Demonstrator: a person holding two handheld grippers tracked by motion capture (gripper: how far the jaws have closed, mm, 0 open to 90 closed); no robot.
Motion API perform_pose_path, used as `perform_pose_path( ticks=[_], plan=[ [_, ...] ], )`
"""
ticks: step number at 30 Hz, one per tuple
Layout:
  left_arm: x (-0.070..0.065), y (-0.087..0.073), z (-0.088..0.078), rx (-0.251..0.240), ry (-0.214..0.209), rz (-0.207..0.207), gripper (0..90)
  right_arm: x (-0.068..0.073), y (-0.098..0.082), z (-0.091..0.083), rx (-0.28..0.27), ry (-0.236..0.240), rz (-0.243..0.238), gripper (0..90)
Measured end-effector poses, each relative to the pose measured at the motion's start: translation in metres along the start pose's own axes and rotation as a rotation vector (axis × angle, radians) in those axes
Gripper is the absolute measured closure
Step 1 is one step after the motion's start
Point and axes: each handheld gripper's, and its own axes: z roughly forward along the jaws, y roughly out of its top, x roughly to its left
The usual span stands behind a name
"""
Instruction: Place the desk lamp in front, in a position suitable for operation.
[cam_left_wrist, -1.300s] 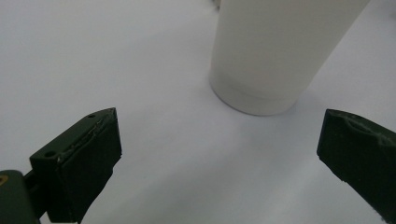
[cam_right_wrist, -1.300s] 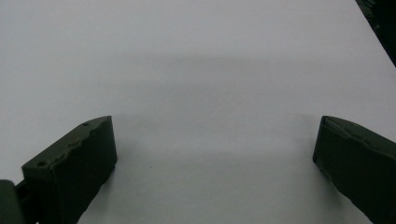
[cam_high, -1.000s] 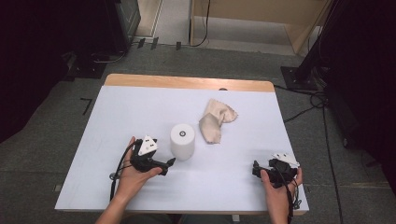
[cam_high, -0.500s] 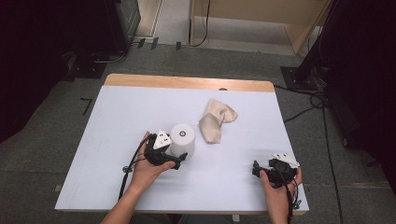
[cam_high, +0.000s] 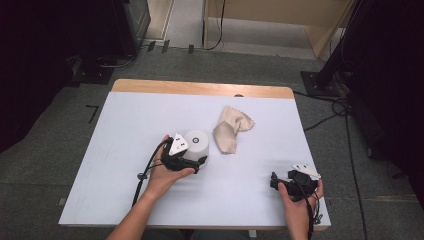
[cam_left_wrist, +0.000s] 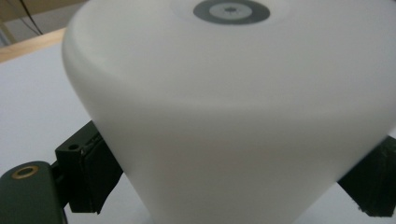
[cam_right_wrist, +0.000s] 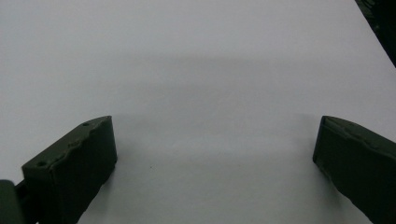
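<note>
A white upturned cup (cam_high: 196, 145) with a grey ring on top stands mid-table. My left gripper (cam_high: 195, 156) is open and reaches around its near side. In the left gripper view the cup (cam_left_wrist: 233, 116) sits between the two black jaws of the left gripper (cam_left_wrist: 229, 182), and each jaw lies close against a side of it. A crumpled beige cloth (cam_high: 231, 129) lies just right of the cup. My right gripper (cam_high: 274, 181) rests low at the table's front right corner. In its own view the right gripper (cam_right_wrist: 215, 158) is open over bare white tabletop.
The white table (cam_high: 125, 130) has a wooden strip along its far edge (cam_high: 200, 88). Dark stands and cables sit on the grey floor around the table. Bare tabletop stretches left of the cup and between the two hands.
My left hand has moved right and forward, bringing its open jaws around the white cup. The right gripper has stayed in place.
</note>
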Motion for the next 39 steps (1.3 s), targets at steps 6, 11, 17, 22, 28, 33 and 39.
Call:
perform_pose_path(
  ticks=[6,11,17,22,28,33,39],
  plan=[
    [0.000,0.000,-0.001,-0.019,0.010,0.031,8.5,0.000,0.000,0.000,0.001,0.000,0.000,0.0],
    [-0.001,0.003,-0.014,-0.024,0.006,0.048,8.6,-0.001,0.001,0.000,0.010,0.009,-0.006,0.0],
    [0.000,-0.008,-0.038,-0.013,0.011,0.061,8.6,-0.007,0.001,-0.003,0.011,0.051,-0.006,0.3],
    [0.001,-0.023,-0.059,0.022,0.021,0.064,8.6,-0.010,0.010,-0.020,-0.040,0.092,-0.012,1.7],
    [-0.004,-0.035,-0.075,0.035,0.013,0.068,8.6,0.000,0.026,-0.027,-0.061,0.136,-0.062,1.7],
    [-0.003,-0.042,-0.080,0.010,0.006,0.034,8.6,0.025,0.042,-0.023,-0.074,0.183,-0.120,1.6],
    [-0.002,-0.045,-0.080,0.000,0.000,0.012,8.6,0.060,0.065,-0.020,-0.115,0.225,-0.188,1.6]
  ],
)
